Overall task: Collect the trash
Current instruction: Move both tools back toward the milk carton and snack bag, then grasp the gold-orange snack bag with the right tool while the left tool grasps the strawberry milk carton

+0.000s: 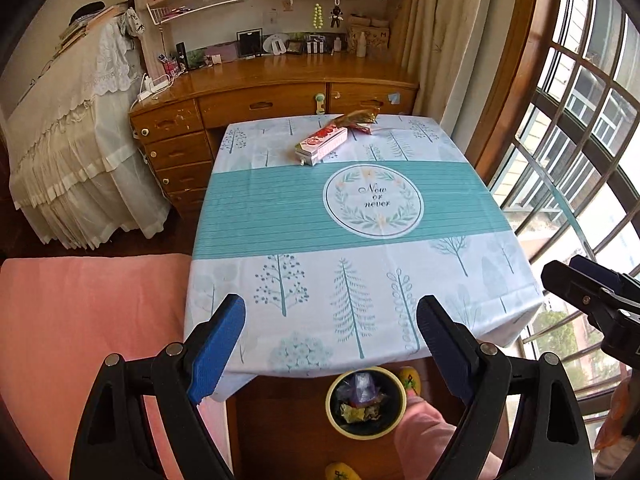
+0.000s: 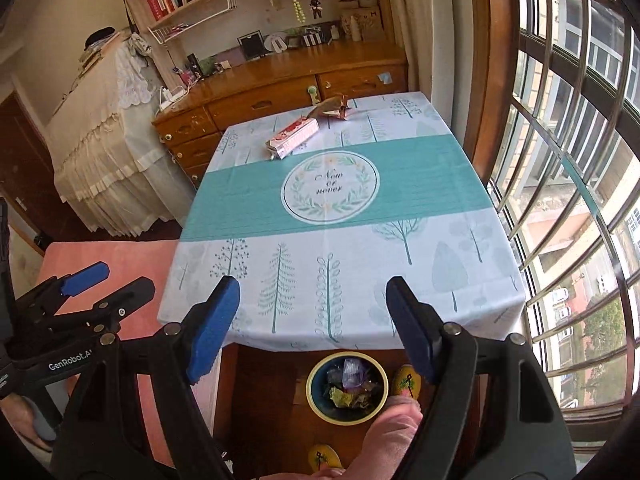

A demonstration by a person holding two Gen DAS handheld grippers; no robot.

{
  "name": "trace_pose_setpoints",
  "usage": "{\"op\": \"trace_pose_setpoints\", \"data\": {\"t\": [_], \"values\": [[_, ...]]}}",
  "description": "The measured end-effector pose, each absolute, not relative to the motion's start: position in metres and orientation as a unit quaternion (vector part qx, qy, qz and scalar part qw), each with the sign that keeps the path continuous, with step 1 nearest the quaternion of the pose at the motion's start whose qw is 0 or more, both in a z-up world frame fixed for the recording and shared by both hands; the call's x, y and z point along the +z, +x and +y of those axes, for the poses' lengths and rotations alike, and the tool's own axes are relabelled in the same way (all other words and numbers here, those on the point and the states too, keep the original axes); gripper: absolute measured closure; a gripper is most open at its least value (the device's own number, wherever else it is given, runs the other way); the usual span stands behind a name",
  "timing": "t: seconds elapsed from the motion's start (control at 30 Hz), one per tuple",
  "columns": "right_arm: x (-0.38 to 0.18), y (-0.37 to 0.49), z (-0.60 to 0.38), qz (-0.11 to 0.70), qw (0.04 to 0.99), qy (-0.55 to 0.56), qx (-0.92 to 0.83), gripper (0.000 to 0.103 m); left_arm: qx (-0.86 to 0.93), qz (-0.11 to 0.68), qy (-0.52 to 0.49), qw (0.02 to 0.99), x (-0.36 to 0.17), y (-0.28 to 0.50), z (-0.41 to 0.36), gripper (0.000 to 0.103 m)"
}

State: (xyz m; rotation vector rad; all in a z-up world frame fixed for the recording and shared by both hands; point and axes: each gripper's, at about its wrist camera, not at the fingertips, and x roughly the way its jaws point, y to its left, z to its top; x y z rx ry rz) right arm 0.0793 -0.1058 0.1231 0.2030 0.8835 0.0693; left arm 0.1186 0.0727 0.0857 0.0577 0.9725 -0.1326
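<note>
The trash left on the table was a pink-and-white carton (image 1: pixel 322 145) lying on its side at the far end of the tree-print tablecloth (image 1: pixel 360 280), with a crumpled reddish-gold wrapper (image 1: pixel 356 120) just behind it, nearly touching its far end. Both sat past the teal band with the "Now or never" wreath, close to the wooden desk (image 1: pixel 280 80). Down on the floor, right by the near table edge, stood a small round bin (image 1: pixel 366 402) with a yellow rim, already holding a heap of crumpled wrappers and a bit of purple plastic. The left gripper (image 1: pixel 332 344) hung above the near edge with its blue-padded jaws spread wide and nothing between them. The right gripper (image 2: pixel 314 328) was the same deal, jaws apart and empty, hovering just beside the left one. A pink-clad knee and yellow slippers (image 2: pixel 406 380) showed next to the bin, with a pink cushioned surface (image 1: pixel 80 340) off to the left and a barred window (image 2: pixel 580 160) on the right.
</note>
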Motion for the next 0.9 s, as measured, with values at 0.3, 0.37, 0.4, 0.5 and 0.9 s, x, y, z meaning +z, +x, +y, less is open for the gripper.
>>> {"op": "trace_pose_setpoints", "data": {"t": [0.3,0.37,0.4,0.5,0.9], "values": [[0.1,0.231,-0.136,0.438,0.885,0.094,0.128,0.035,-0.032,0.494,0.034,0.868,0.063,0.275,0.022,0.014],[0.088,0.271,-0.145,0.452,0.874,0.093,0.151,0.036,-0.037,0.505,0.039,0.861,0.054,0.315,0.005,0.014],[0.082,0.291,-0.151,0.459,0.869,0.092,0.159,0.036,-0.032,0.512,0.046,0.857,0.048,0.337,-0.003,0.014],[0.062,0.348,-0.171,0.475,0.854,0.105,0.184,0.036,-0.024,0.529,0.073,0.845,0.025,0.4,-0.021,0.014],[-0.035,0.546,-0.214,0.513,0.81,0.195,0.205,0.036,-0.019,0.597,0.118,0.793,-0.084,0.584,-0.032,0.014]]}}
